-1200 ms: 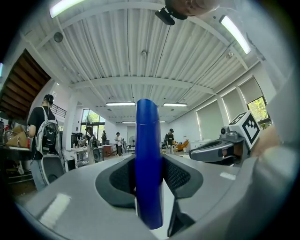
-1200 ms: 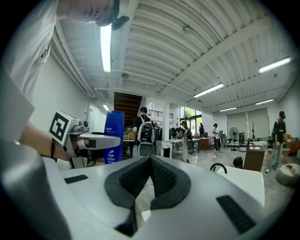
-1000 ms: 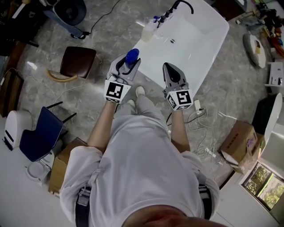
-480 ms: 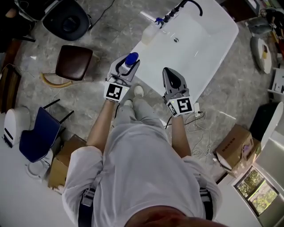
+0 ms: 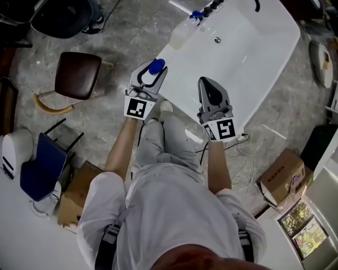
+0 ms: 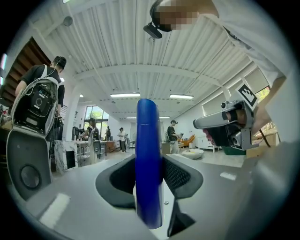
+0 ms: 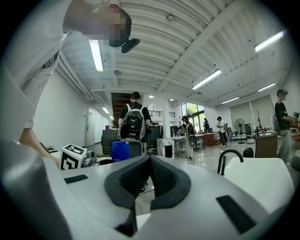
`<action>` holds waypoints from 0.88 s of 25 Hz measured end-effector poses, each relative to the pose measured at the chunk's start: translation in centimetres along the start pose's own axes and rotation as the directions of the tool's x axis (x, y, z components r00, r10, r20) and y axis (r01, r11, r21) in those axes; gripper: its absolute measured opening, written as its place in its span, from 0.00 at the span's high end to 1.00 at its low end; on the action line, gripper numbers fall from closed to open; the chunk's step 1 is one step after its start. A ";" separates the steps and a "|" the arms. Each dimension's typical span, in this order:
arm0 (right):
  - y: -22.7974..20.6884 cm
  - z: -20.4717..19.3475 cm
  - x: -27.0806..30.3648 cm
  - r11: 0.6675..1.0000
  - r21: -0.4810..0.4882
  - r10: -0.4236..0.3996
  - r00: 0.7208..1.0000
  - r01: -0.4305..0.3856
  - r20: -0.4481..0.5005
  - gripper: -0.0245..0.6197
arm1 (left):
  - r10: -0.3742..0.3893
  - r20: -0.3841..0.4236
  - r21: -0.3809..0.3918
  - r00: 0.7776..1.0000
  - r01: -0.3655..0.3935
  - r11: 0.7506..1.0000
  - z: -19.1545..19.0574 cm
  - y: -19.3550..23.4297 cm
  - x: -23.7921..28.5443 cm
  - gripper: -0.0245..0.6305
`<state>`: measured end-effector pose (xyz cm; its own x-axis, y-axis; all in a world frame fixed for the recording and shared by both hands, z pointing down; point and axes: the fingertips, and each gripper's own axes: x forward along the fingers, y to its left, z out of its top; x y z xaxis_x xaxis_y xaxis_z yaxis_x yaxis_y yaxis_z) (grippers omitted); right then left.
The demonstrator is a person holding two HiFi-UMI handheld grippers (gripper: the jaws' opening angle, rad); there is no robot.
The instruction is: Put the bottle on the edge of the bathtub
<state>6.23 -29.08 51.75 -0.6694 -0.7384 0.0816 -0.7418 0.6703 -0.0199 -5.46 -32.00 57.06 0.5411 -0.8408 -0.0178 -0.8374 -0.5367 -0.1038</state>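
At far left a brown stool (image 5: 77, 74) stands on the marble floor, well clear of the work. Next comes the left tongs (image 5: 152, 73), clenched on the bottle (image 5: 156, 66). In the left gripper view the blue bottle (image 6: 148, 164) stands upright between the two dark pads, which press on either side of it. The bottle is in the air, held just short of the near left rim of the white bathtub (image 5: 237, 55), so I judge this to be the carrying step, with the placing not yet done.

The next move calls for bringing the bottle forward over the flat rim, lowering it upright until its base rests fully on the ledge, and only then letting the tongs go. The rim looks narrow, so a base set partly off it could tip into the tub or onto the floor.

Further along that rim, near the tap (image 5: 208, 9), a pale translucent container (image 5: 179, 38) already takes up the corner. The stretch of rim closest to the bottle looks bare.

To the right, the right tongs (image 5: 207, 87) hover over the tub's near edge, clenched on nothing; the right gripper view shows the pads meeting with nothing between them. Loose cables (image 5: 240, 140) lie on the floor by the tub, and a cardboard box (image 5: 285, 176) sits beyond, neither in the path.
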 end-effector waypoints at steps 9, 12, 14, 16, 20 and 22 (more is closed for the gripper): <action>-4.5 -8.2 2.4 0.997 -0.018 -0.076 0.996 0.076 0.044 0.96 | -0.009 -0.021 0.025 1.000 0.010 1.000 -10.7 -0.3 2.4 0.72; -5.2 -10.2 2.7 0.996 -0.024 -0.090 0.995 0.091 0.051 0.96 | -0.010 -0.028 0.023 1.000 0.011 1.000 -13.9 0.0 3.0 0.72; -5.4 -11.4 2.7 0.995 -0.024 -0.097 0.994 0.098 0.053 0.96 | -0.018 -0.030 0.024 0.999 0.018 1.000 -15.7 0.0 3.1 0.72; -5.6 -12.6 2.6 0.994 -0.024 -0.106 0.993 0.107 0.050 0.96 | -0.025 -0.038 0.014 0.999 0.026 1.000 -17.3 -0.1 3.3 0.72; -6.2 -14.3 2.8 0.992 -0.021 -0.121 0.991 0.122 0.049 0.96 | -0.030 -0.053 0.018 0.998 0.031 0.999 -19.7 -0.1 3.7 0.72; -6.4 -14.8 2.9 0.992 -0.016 -0.125 0.991 0.126 0.050 0.96 | -0.034 -0.060 0.027 0.998 0.036 0.999 -20.8 -0.2 3.8 0.72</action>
<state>9.65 -34.39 66.91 -0.5728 -0.8190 0.0332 -0.8193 0.5733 0.0067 -4.90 -36.55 77.66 0.5638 -0.8247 0.0458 -0.8150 -0.5644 -0.1314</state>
